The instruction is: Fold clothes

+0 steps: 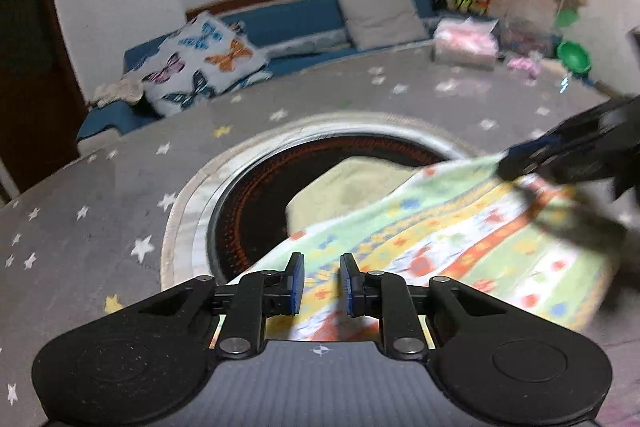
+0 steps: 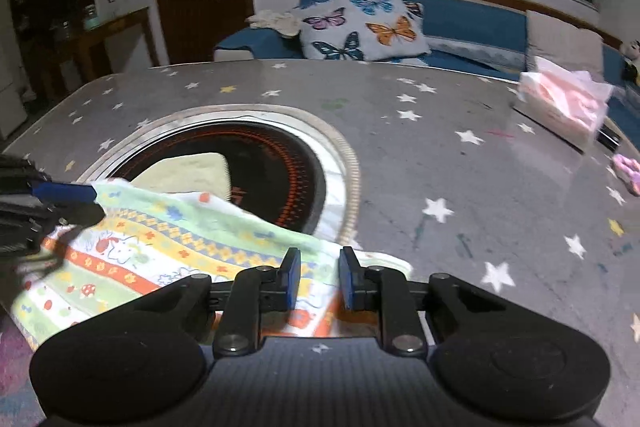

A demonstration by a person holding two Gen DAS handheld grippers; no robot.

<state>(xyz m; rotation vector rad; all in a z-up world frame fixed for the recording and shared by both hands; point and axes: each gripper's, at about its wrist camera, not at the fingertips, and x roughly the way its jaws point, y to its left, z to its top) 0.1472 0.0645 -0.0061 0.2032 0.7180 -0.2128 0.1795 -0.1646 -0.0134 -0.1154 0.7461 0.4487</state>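
A cloth with coloured stripes and cartoon prints (image 1: 460,239) (image 2: 168,247) lies on the grey star-patterned table (image 1: 100,211) (image 2: 460,147). Its far edge reaches over a round black hotplate (image 1: 256,207) (image 2: 280,167). A pale yellow folded cloth (image 1: 352,183) (image 2: 192,169) rests on that hotplate. My left gripper (image 1: 322,279) (image 2: 86,201) sits at the cloth's left end. A narrow gap shows between its blue pads, with flat cloth in it. My right gripper (image 2: 319,277) (image 1: 506,167) sits near the cloth's right end, its pads likewise apart over flat cloth.
A pink tissue pack (image 1: 464,41) (image 2: 560,103) stands at the table's far right, with small pink and green toys (image 1: 574,57) near it. Behind the table runs a blue sofa (image 1: 292,15) (image 2: 460,19) with a butterfly cushion (image 1: 200,63) (image 2: 360,25).
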